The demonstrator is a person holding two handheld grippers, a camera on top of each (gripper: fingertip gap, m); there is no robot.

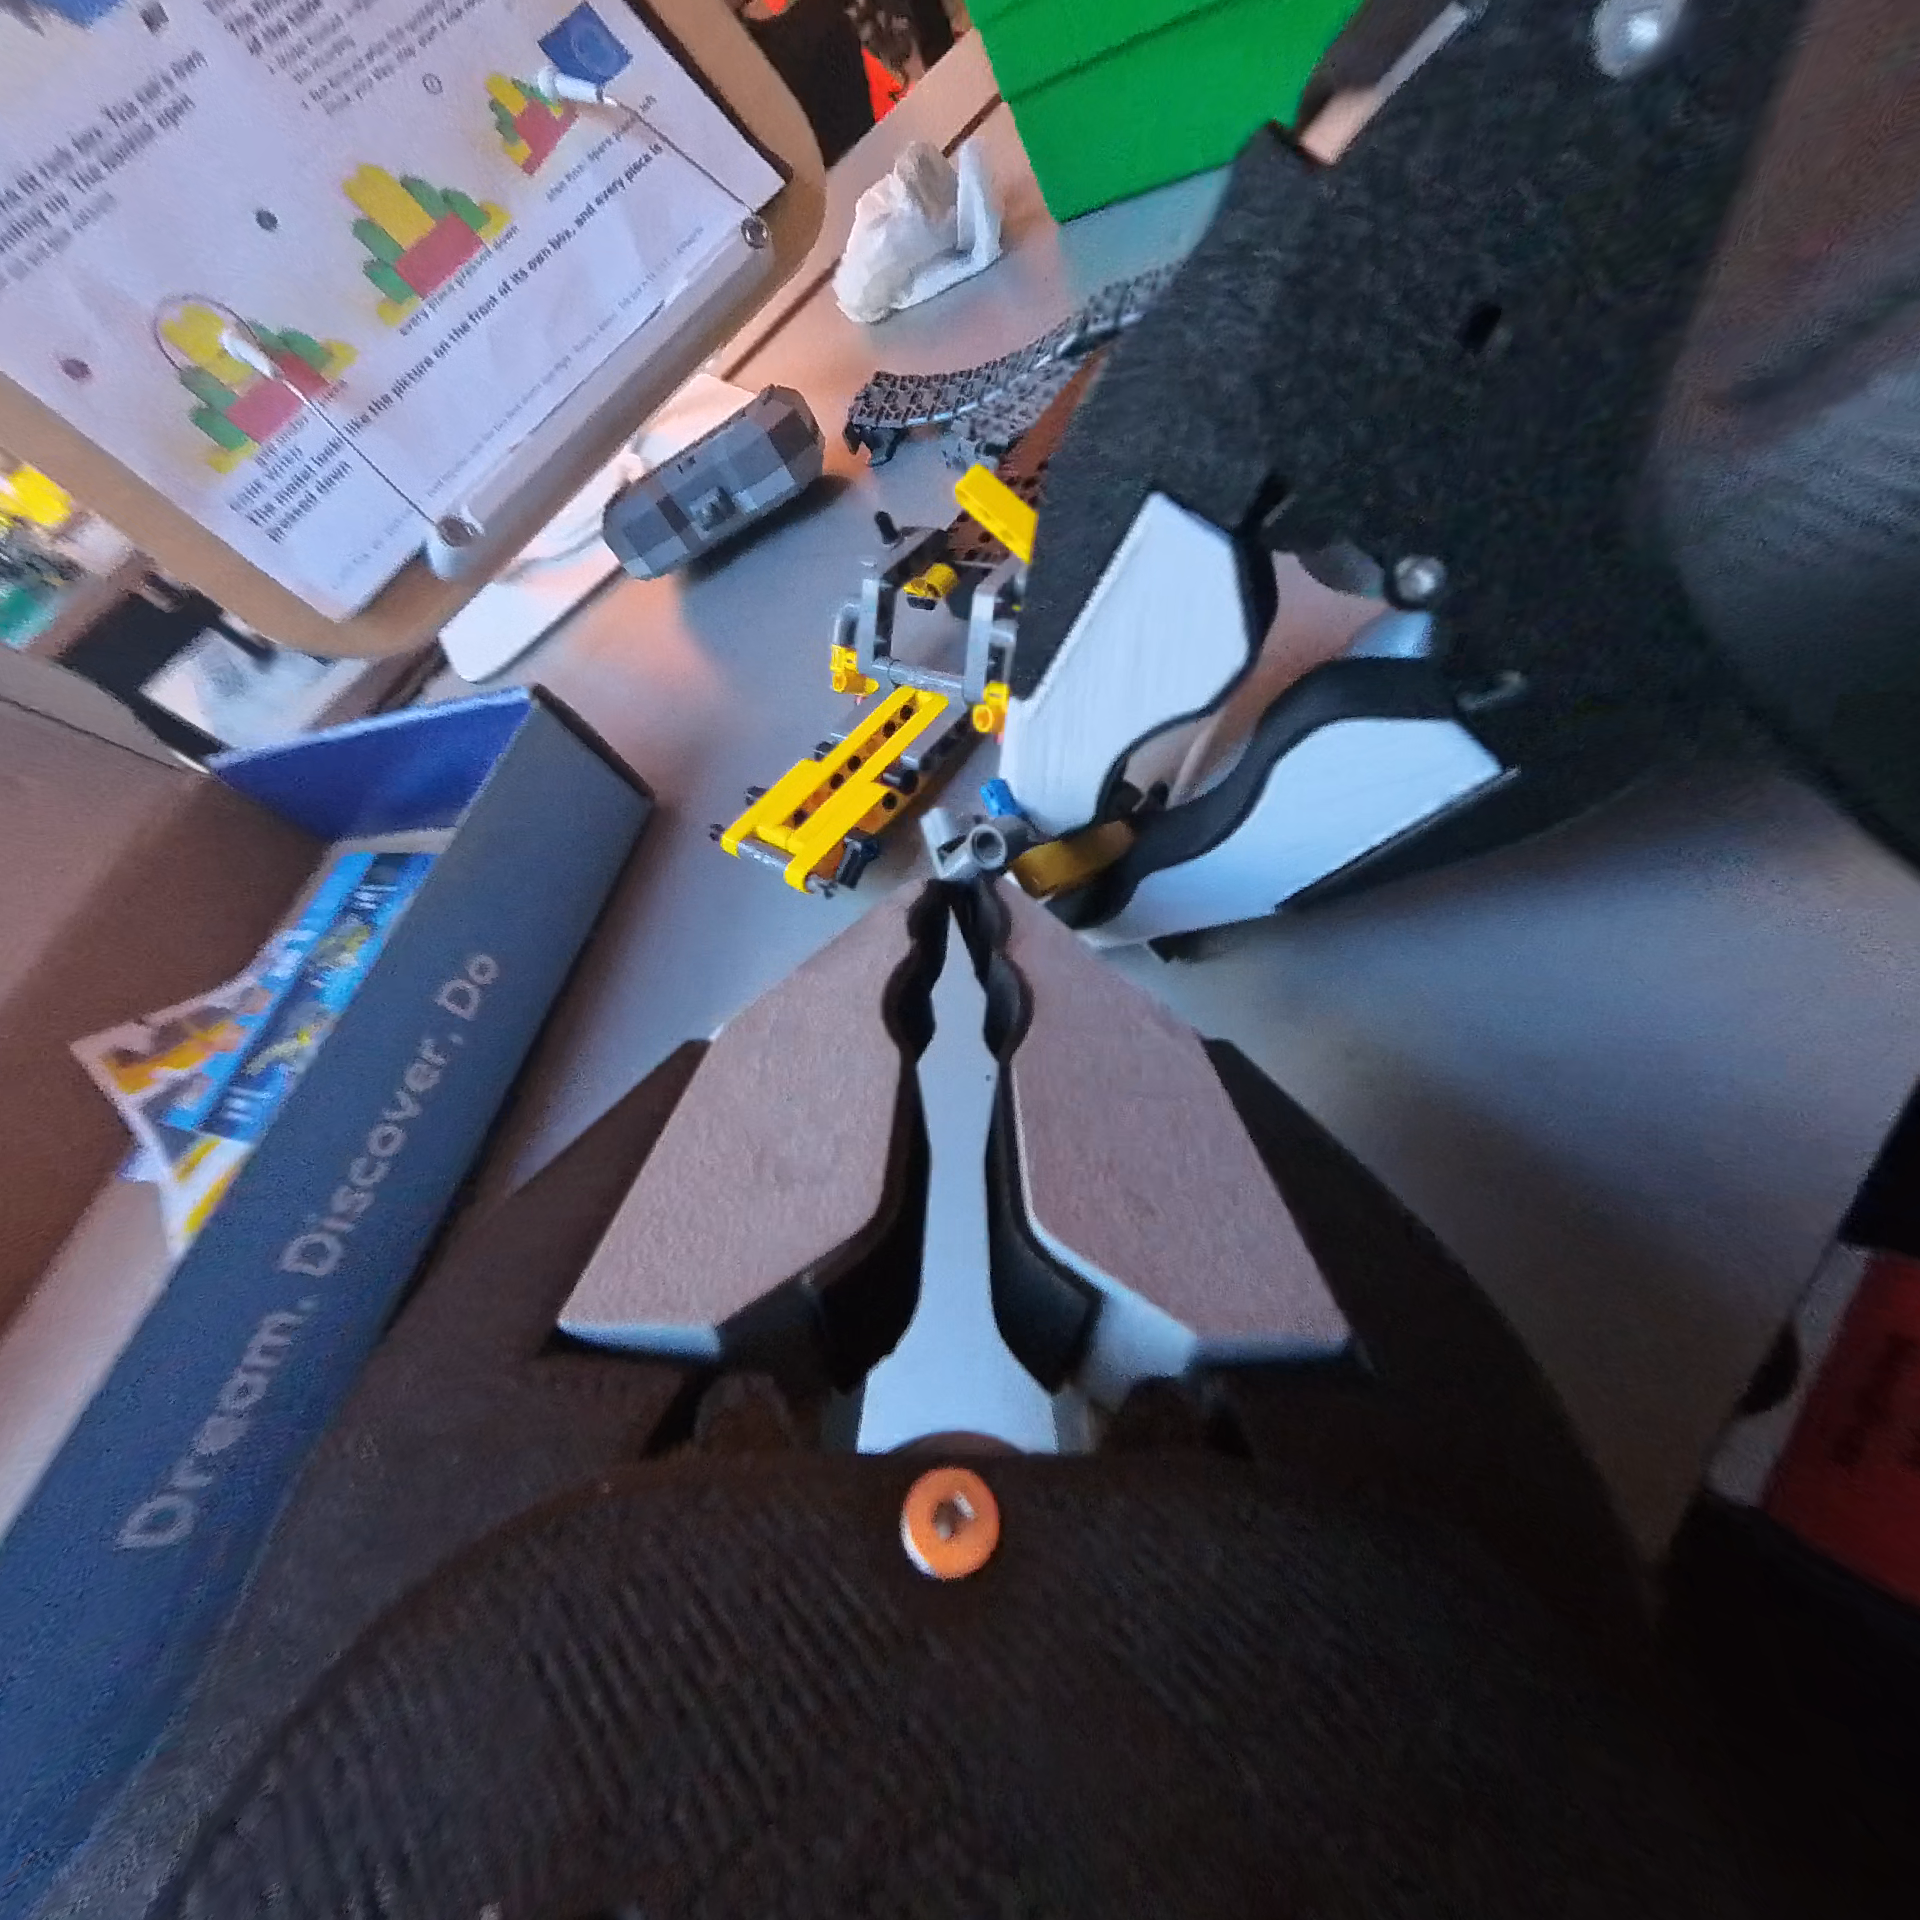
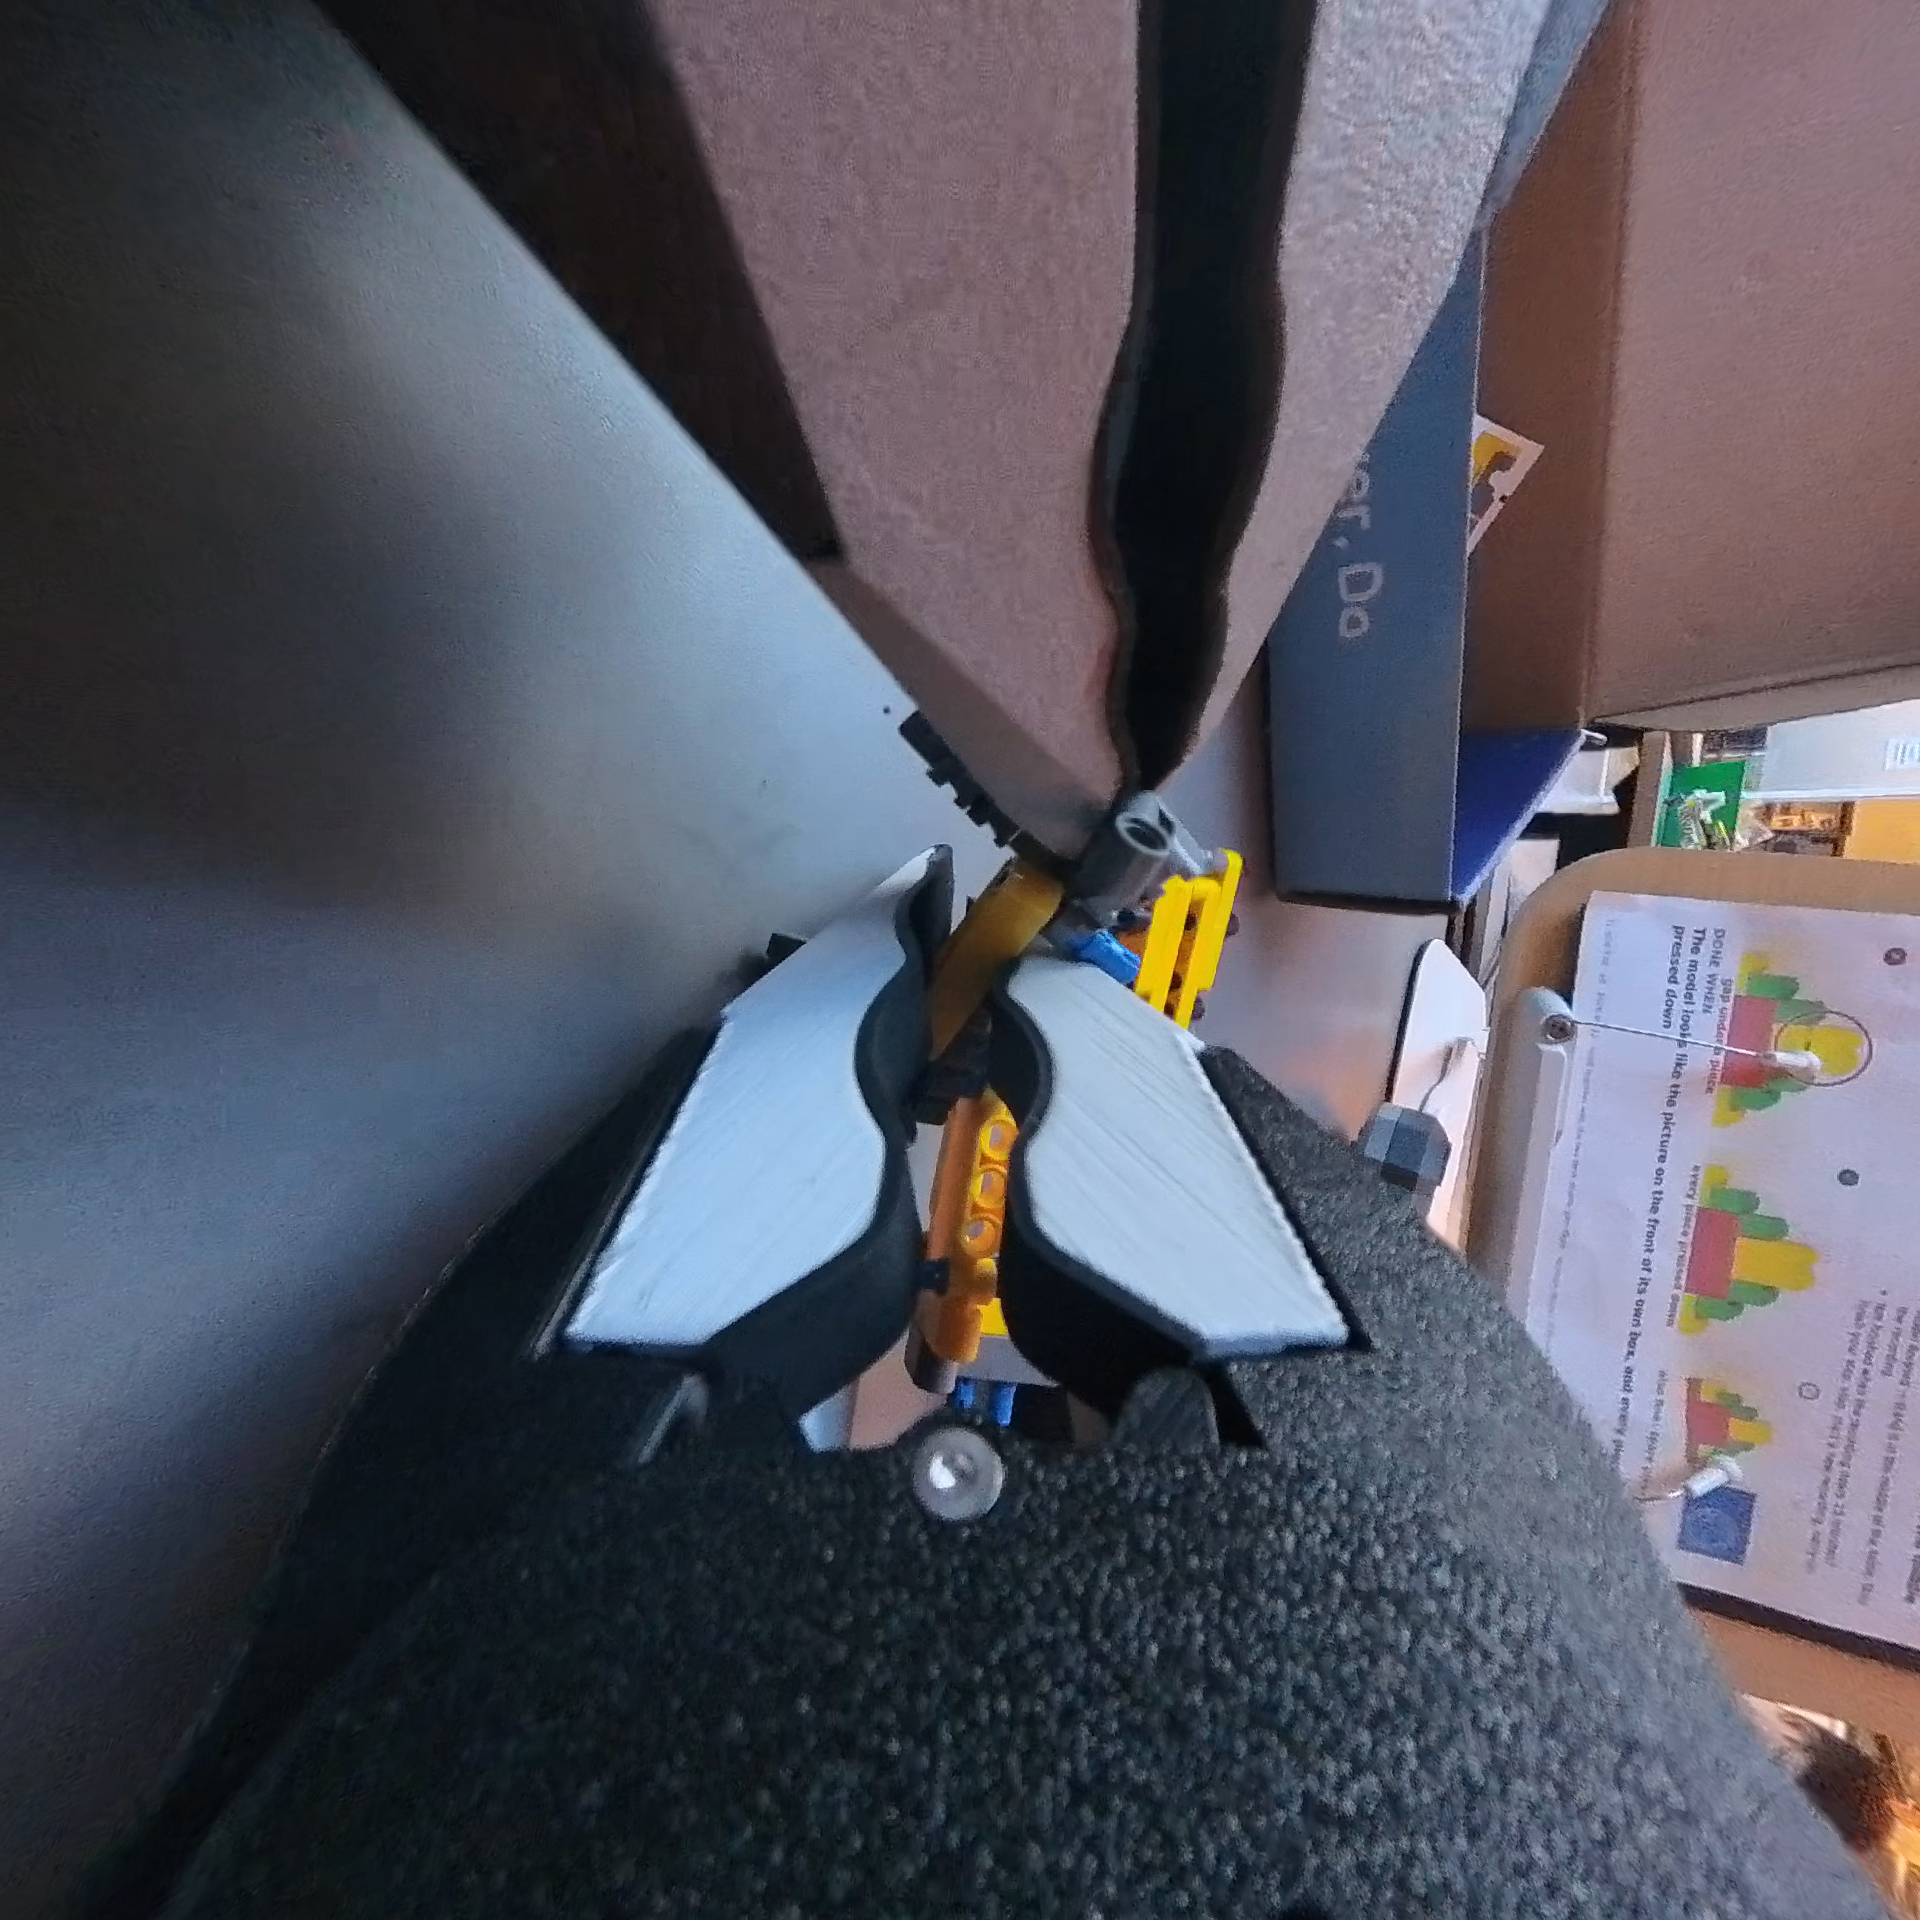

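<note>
My left gripper is shut on a small grey connector piece, held just above the grey table. My right gripper comes in from the upper right with white fingers and black pads. It is shut on a yellow and orange beam model. In the right wrist view, my right gripper holds the model along its fingers. The left gripper comes down from above, and the grey connector touches the model's front end. More of the yellow and grey model shows beyond the fingers.
A blue-grey box and a cardboard box stand to the left. An instruction sheet on a board stands behind. A grey faceted object, a black studded plate, a white crumpled lump and a green box lie farther back. Spacing between my two grippers at the tips: around 4 cm.
</note>
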